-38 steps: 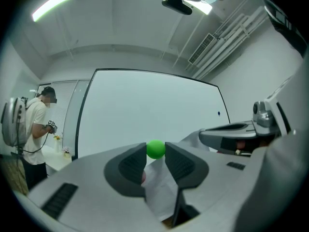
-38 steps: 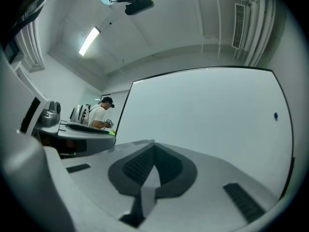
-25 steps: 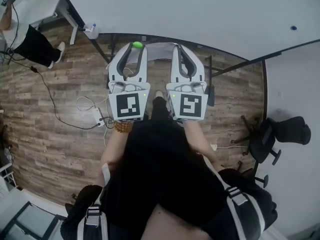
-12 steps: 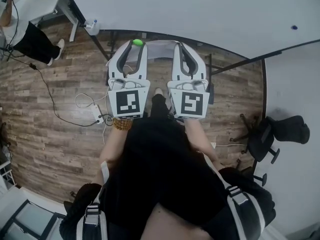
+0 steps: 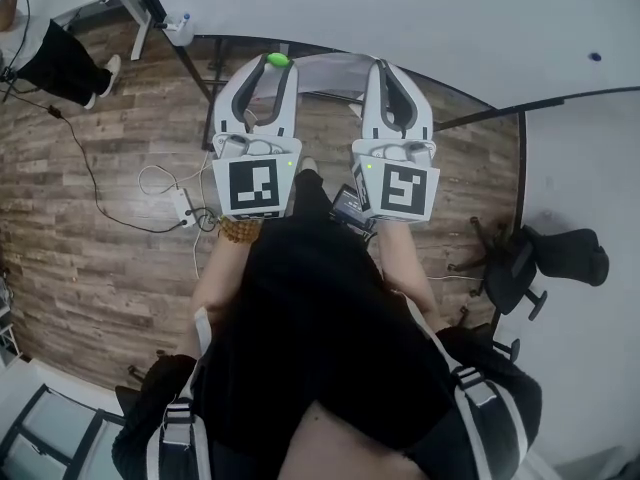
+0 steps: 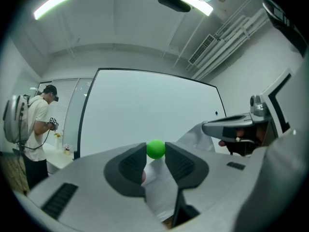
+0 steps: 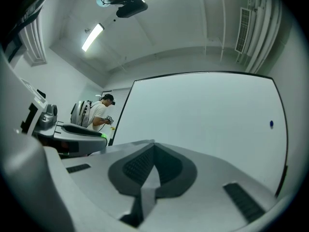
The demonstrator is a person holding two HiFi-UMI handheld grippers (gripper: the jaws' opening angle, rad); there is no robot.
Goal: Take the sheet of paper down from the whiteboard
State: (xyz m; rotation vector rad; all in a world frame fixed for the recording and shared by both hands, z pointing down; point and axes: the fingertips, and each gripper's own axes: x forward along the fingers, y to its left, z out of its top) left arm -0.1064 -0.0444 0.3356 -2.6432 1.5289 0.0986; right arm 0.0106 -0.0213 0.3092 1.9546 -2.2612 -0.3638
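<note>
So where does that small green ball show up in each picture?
Head view: small green ball near the top, left of centre.
Left gripper view: centre, slightly low.
Right gripper view: green speck at left, probably it.
Shared landmark: the large white whiteboard.

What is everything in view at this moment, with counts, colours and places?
whiteboard: one, white with dark frame, ahead of both grippers
sheet of paper: one, white, hanging from the right gripper's jaws
green ball: one, green, between the left gripper's jaw tips
blue dot: one, blue, on the whiteboard's right part
office chair: one, black, right side
power strip: one, white, on the wood floor, left side
other person: one, white shirt, beyond the whiteboard's left edge
left gripper: one, white, shut on the green ball
right gripper: one, white, shut on the sheet of paper
</note>
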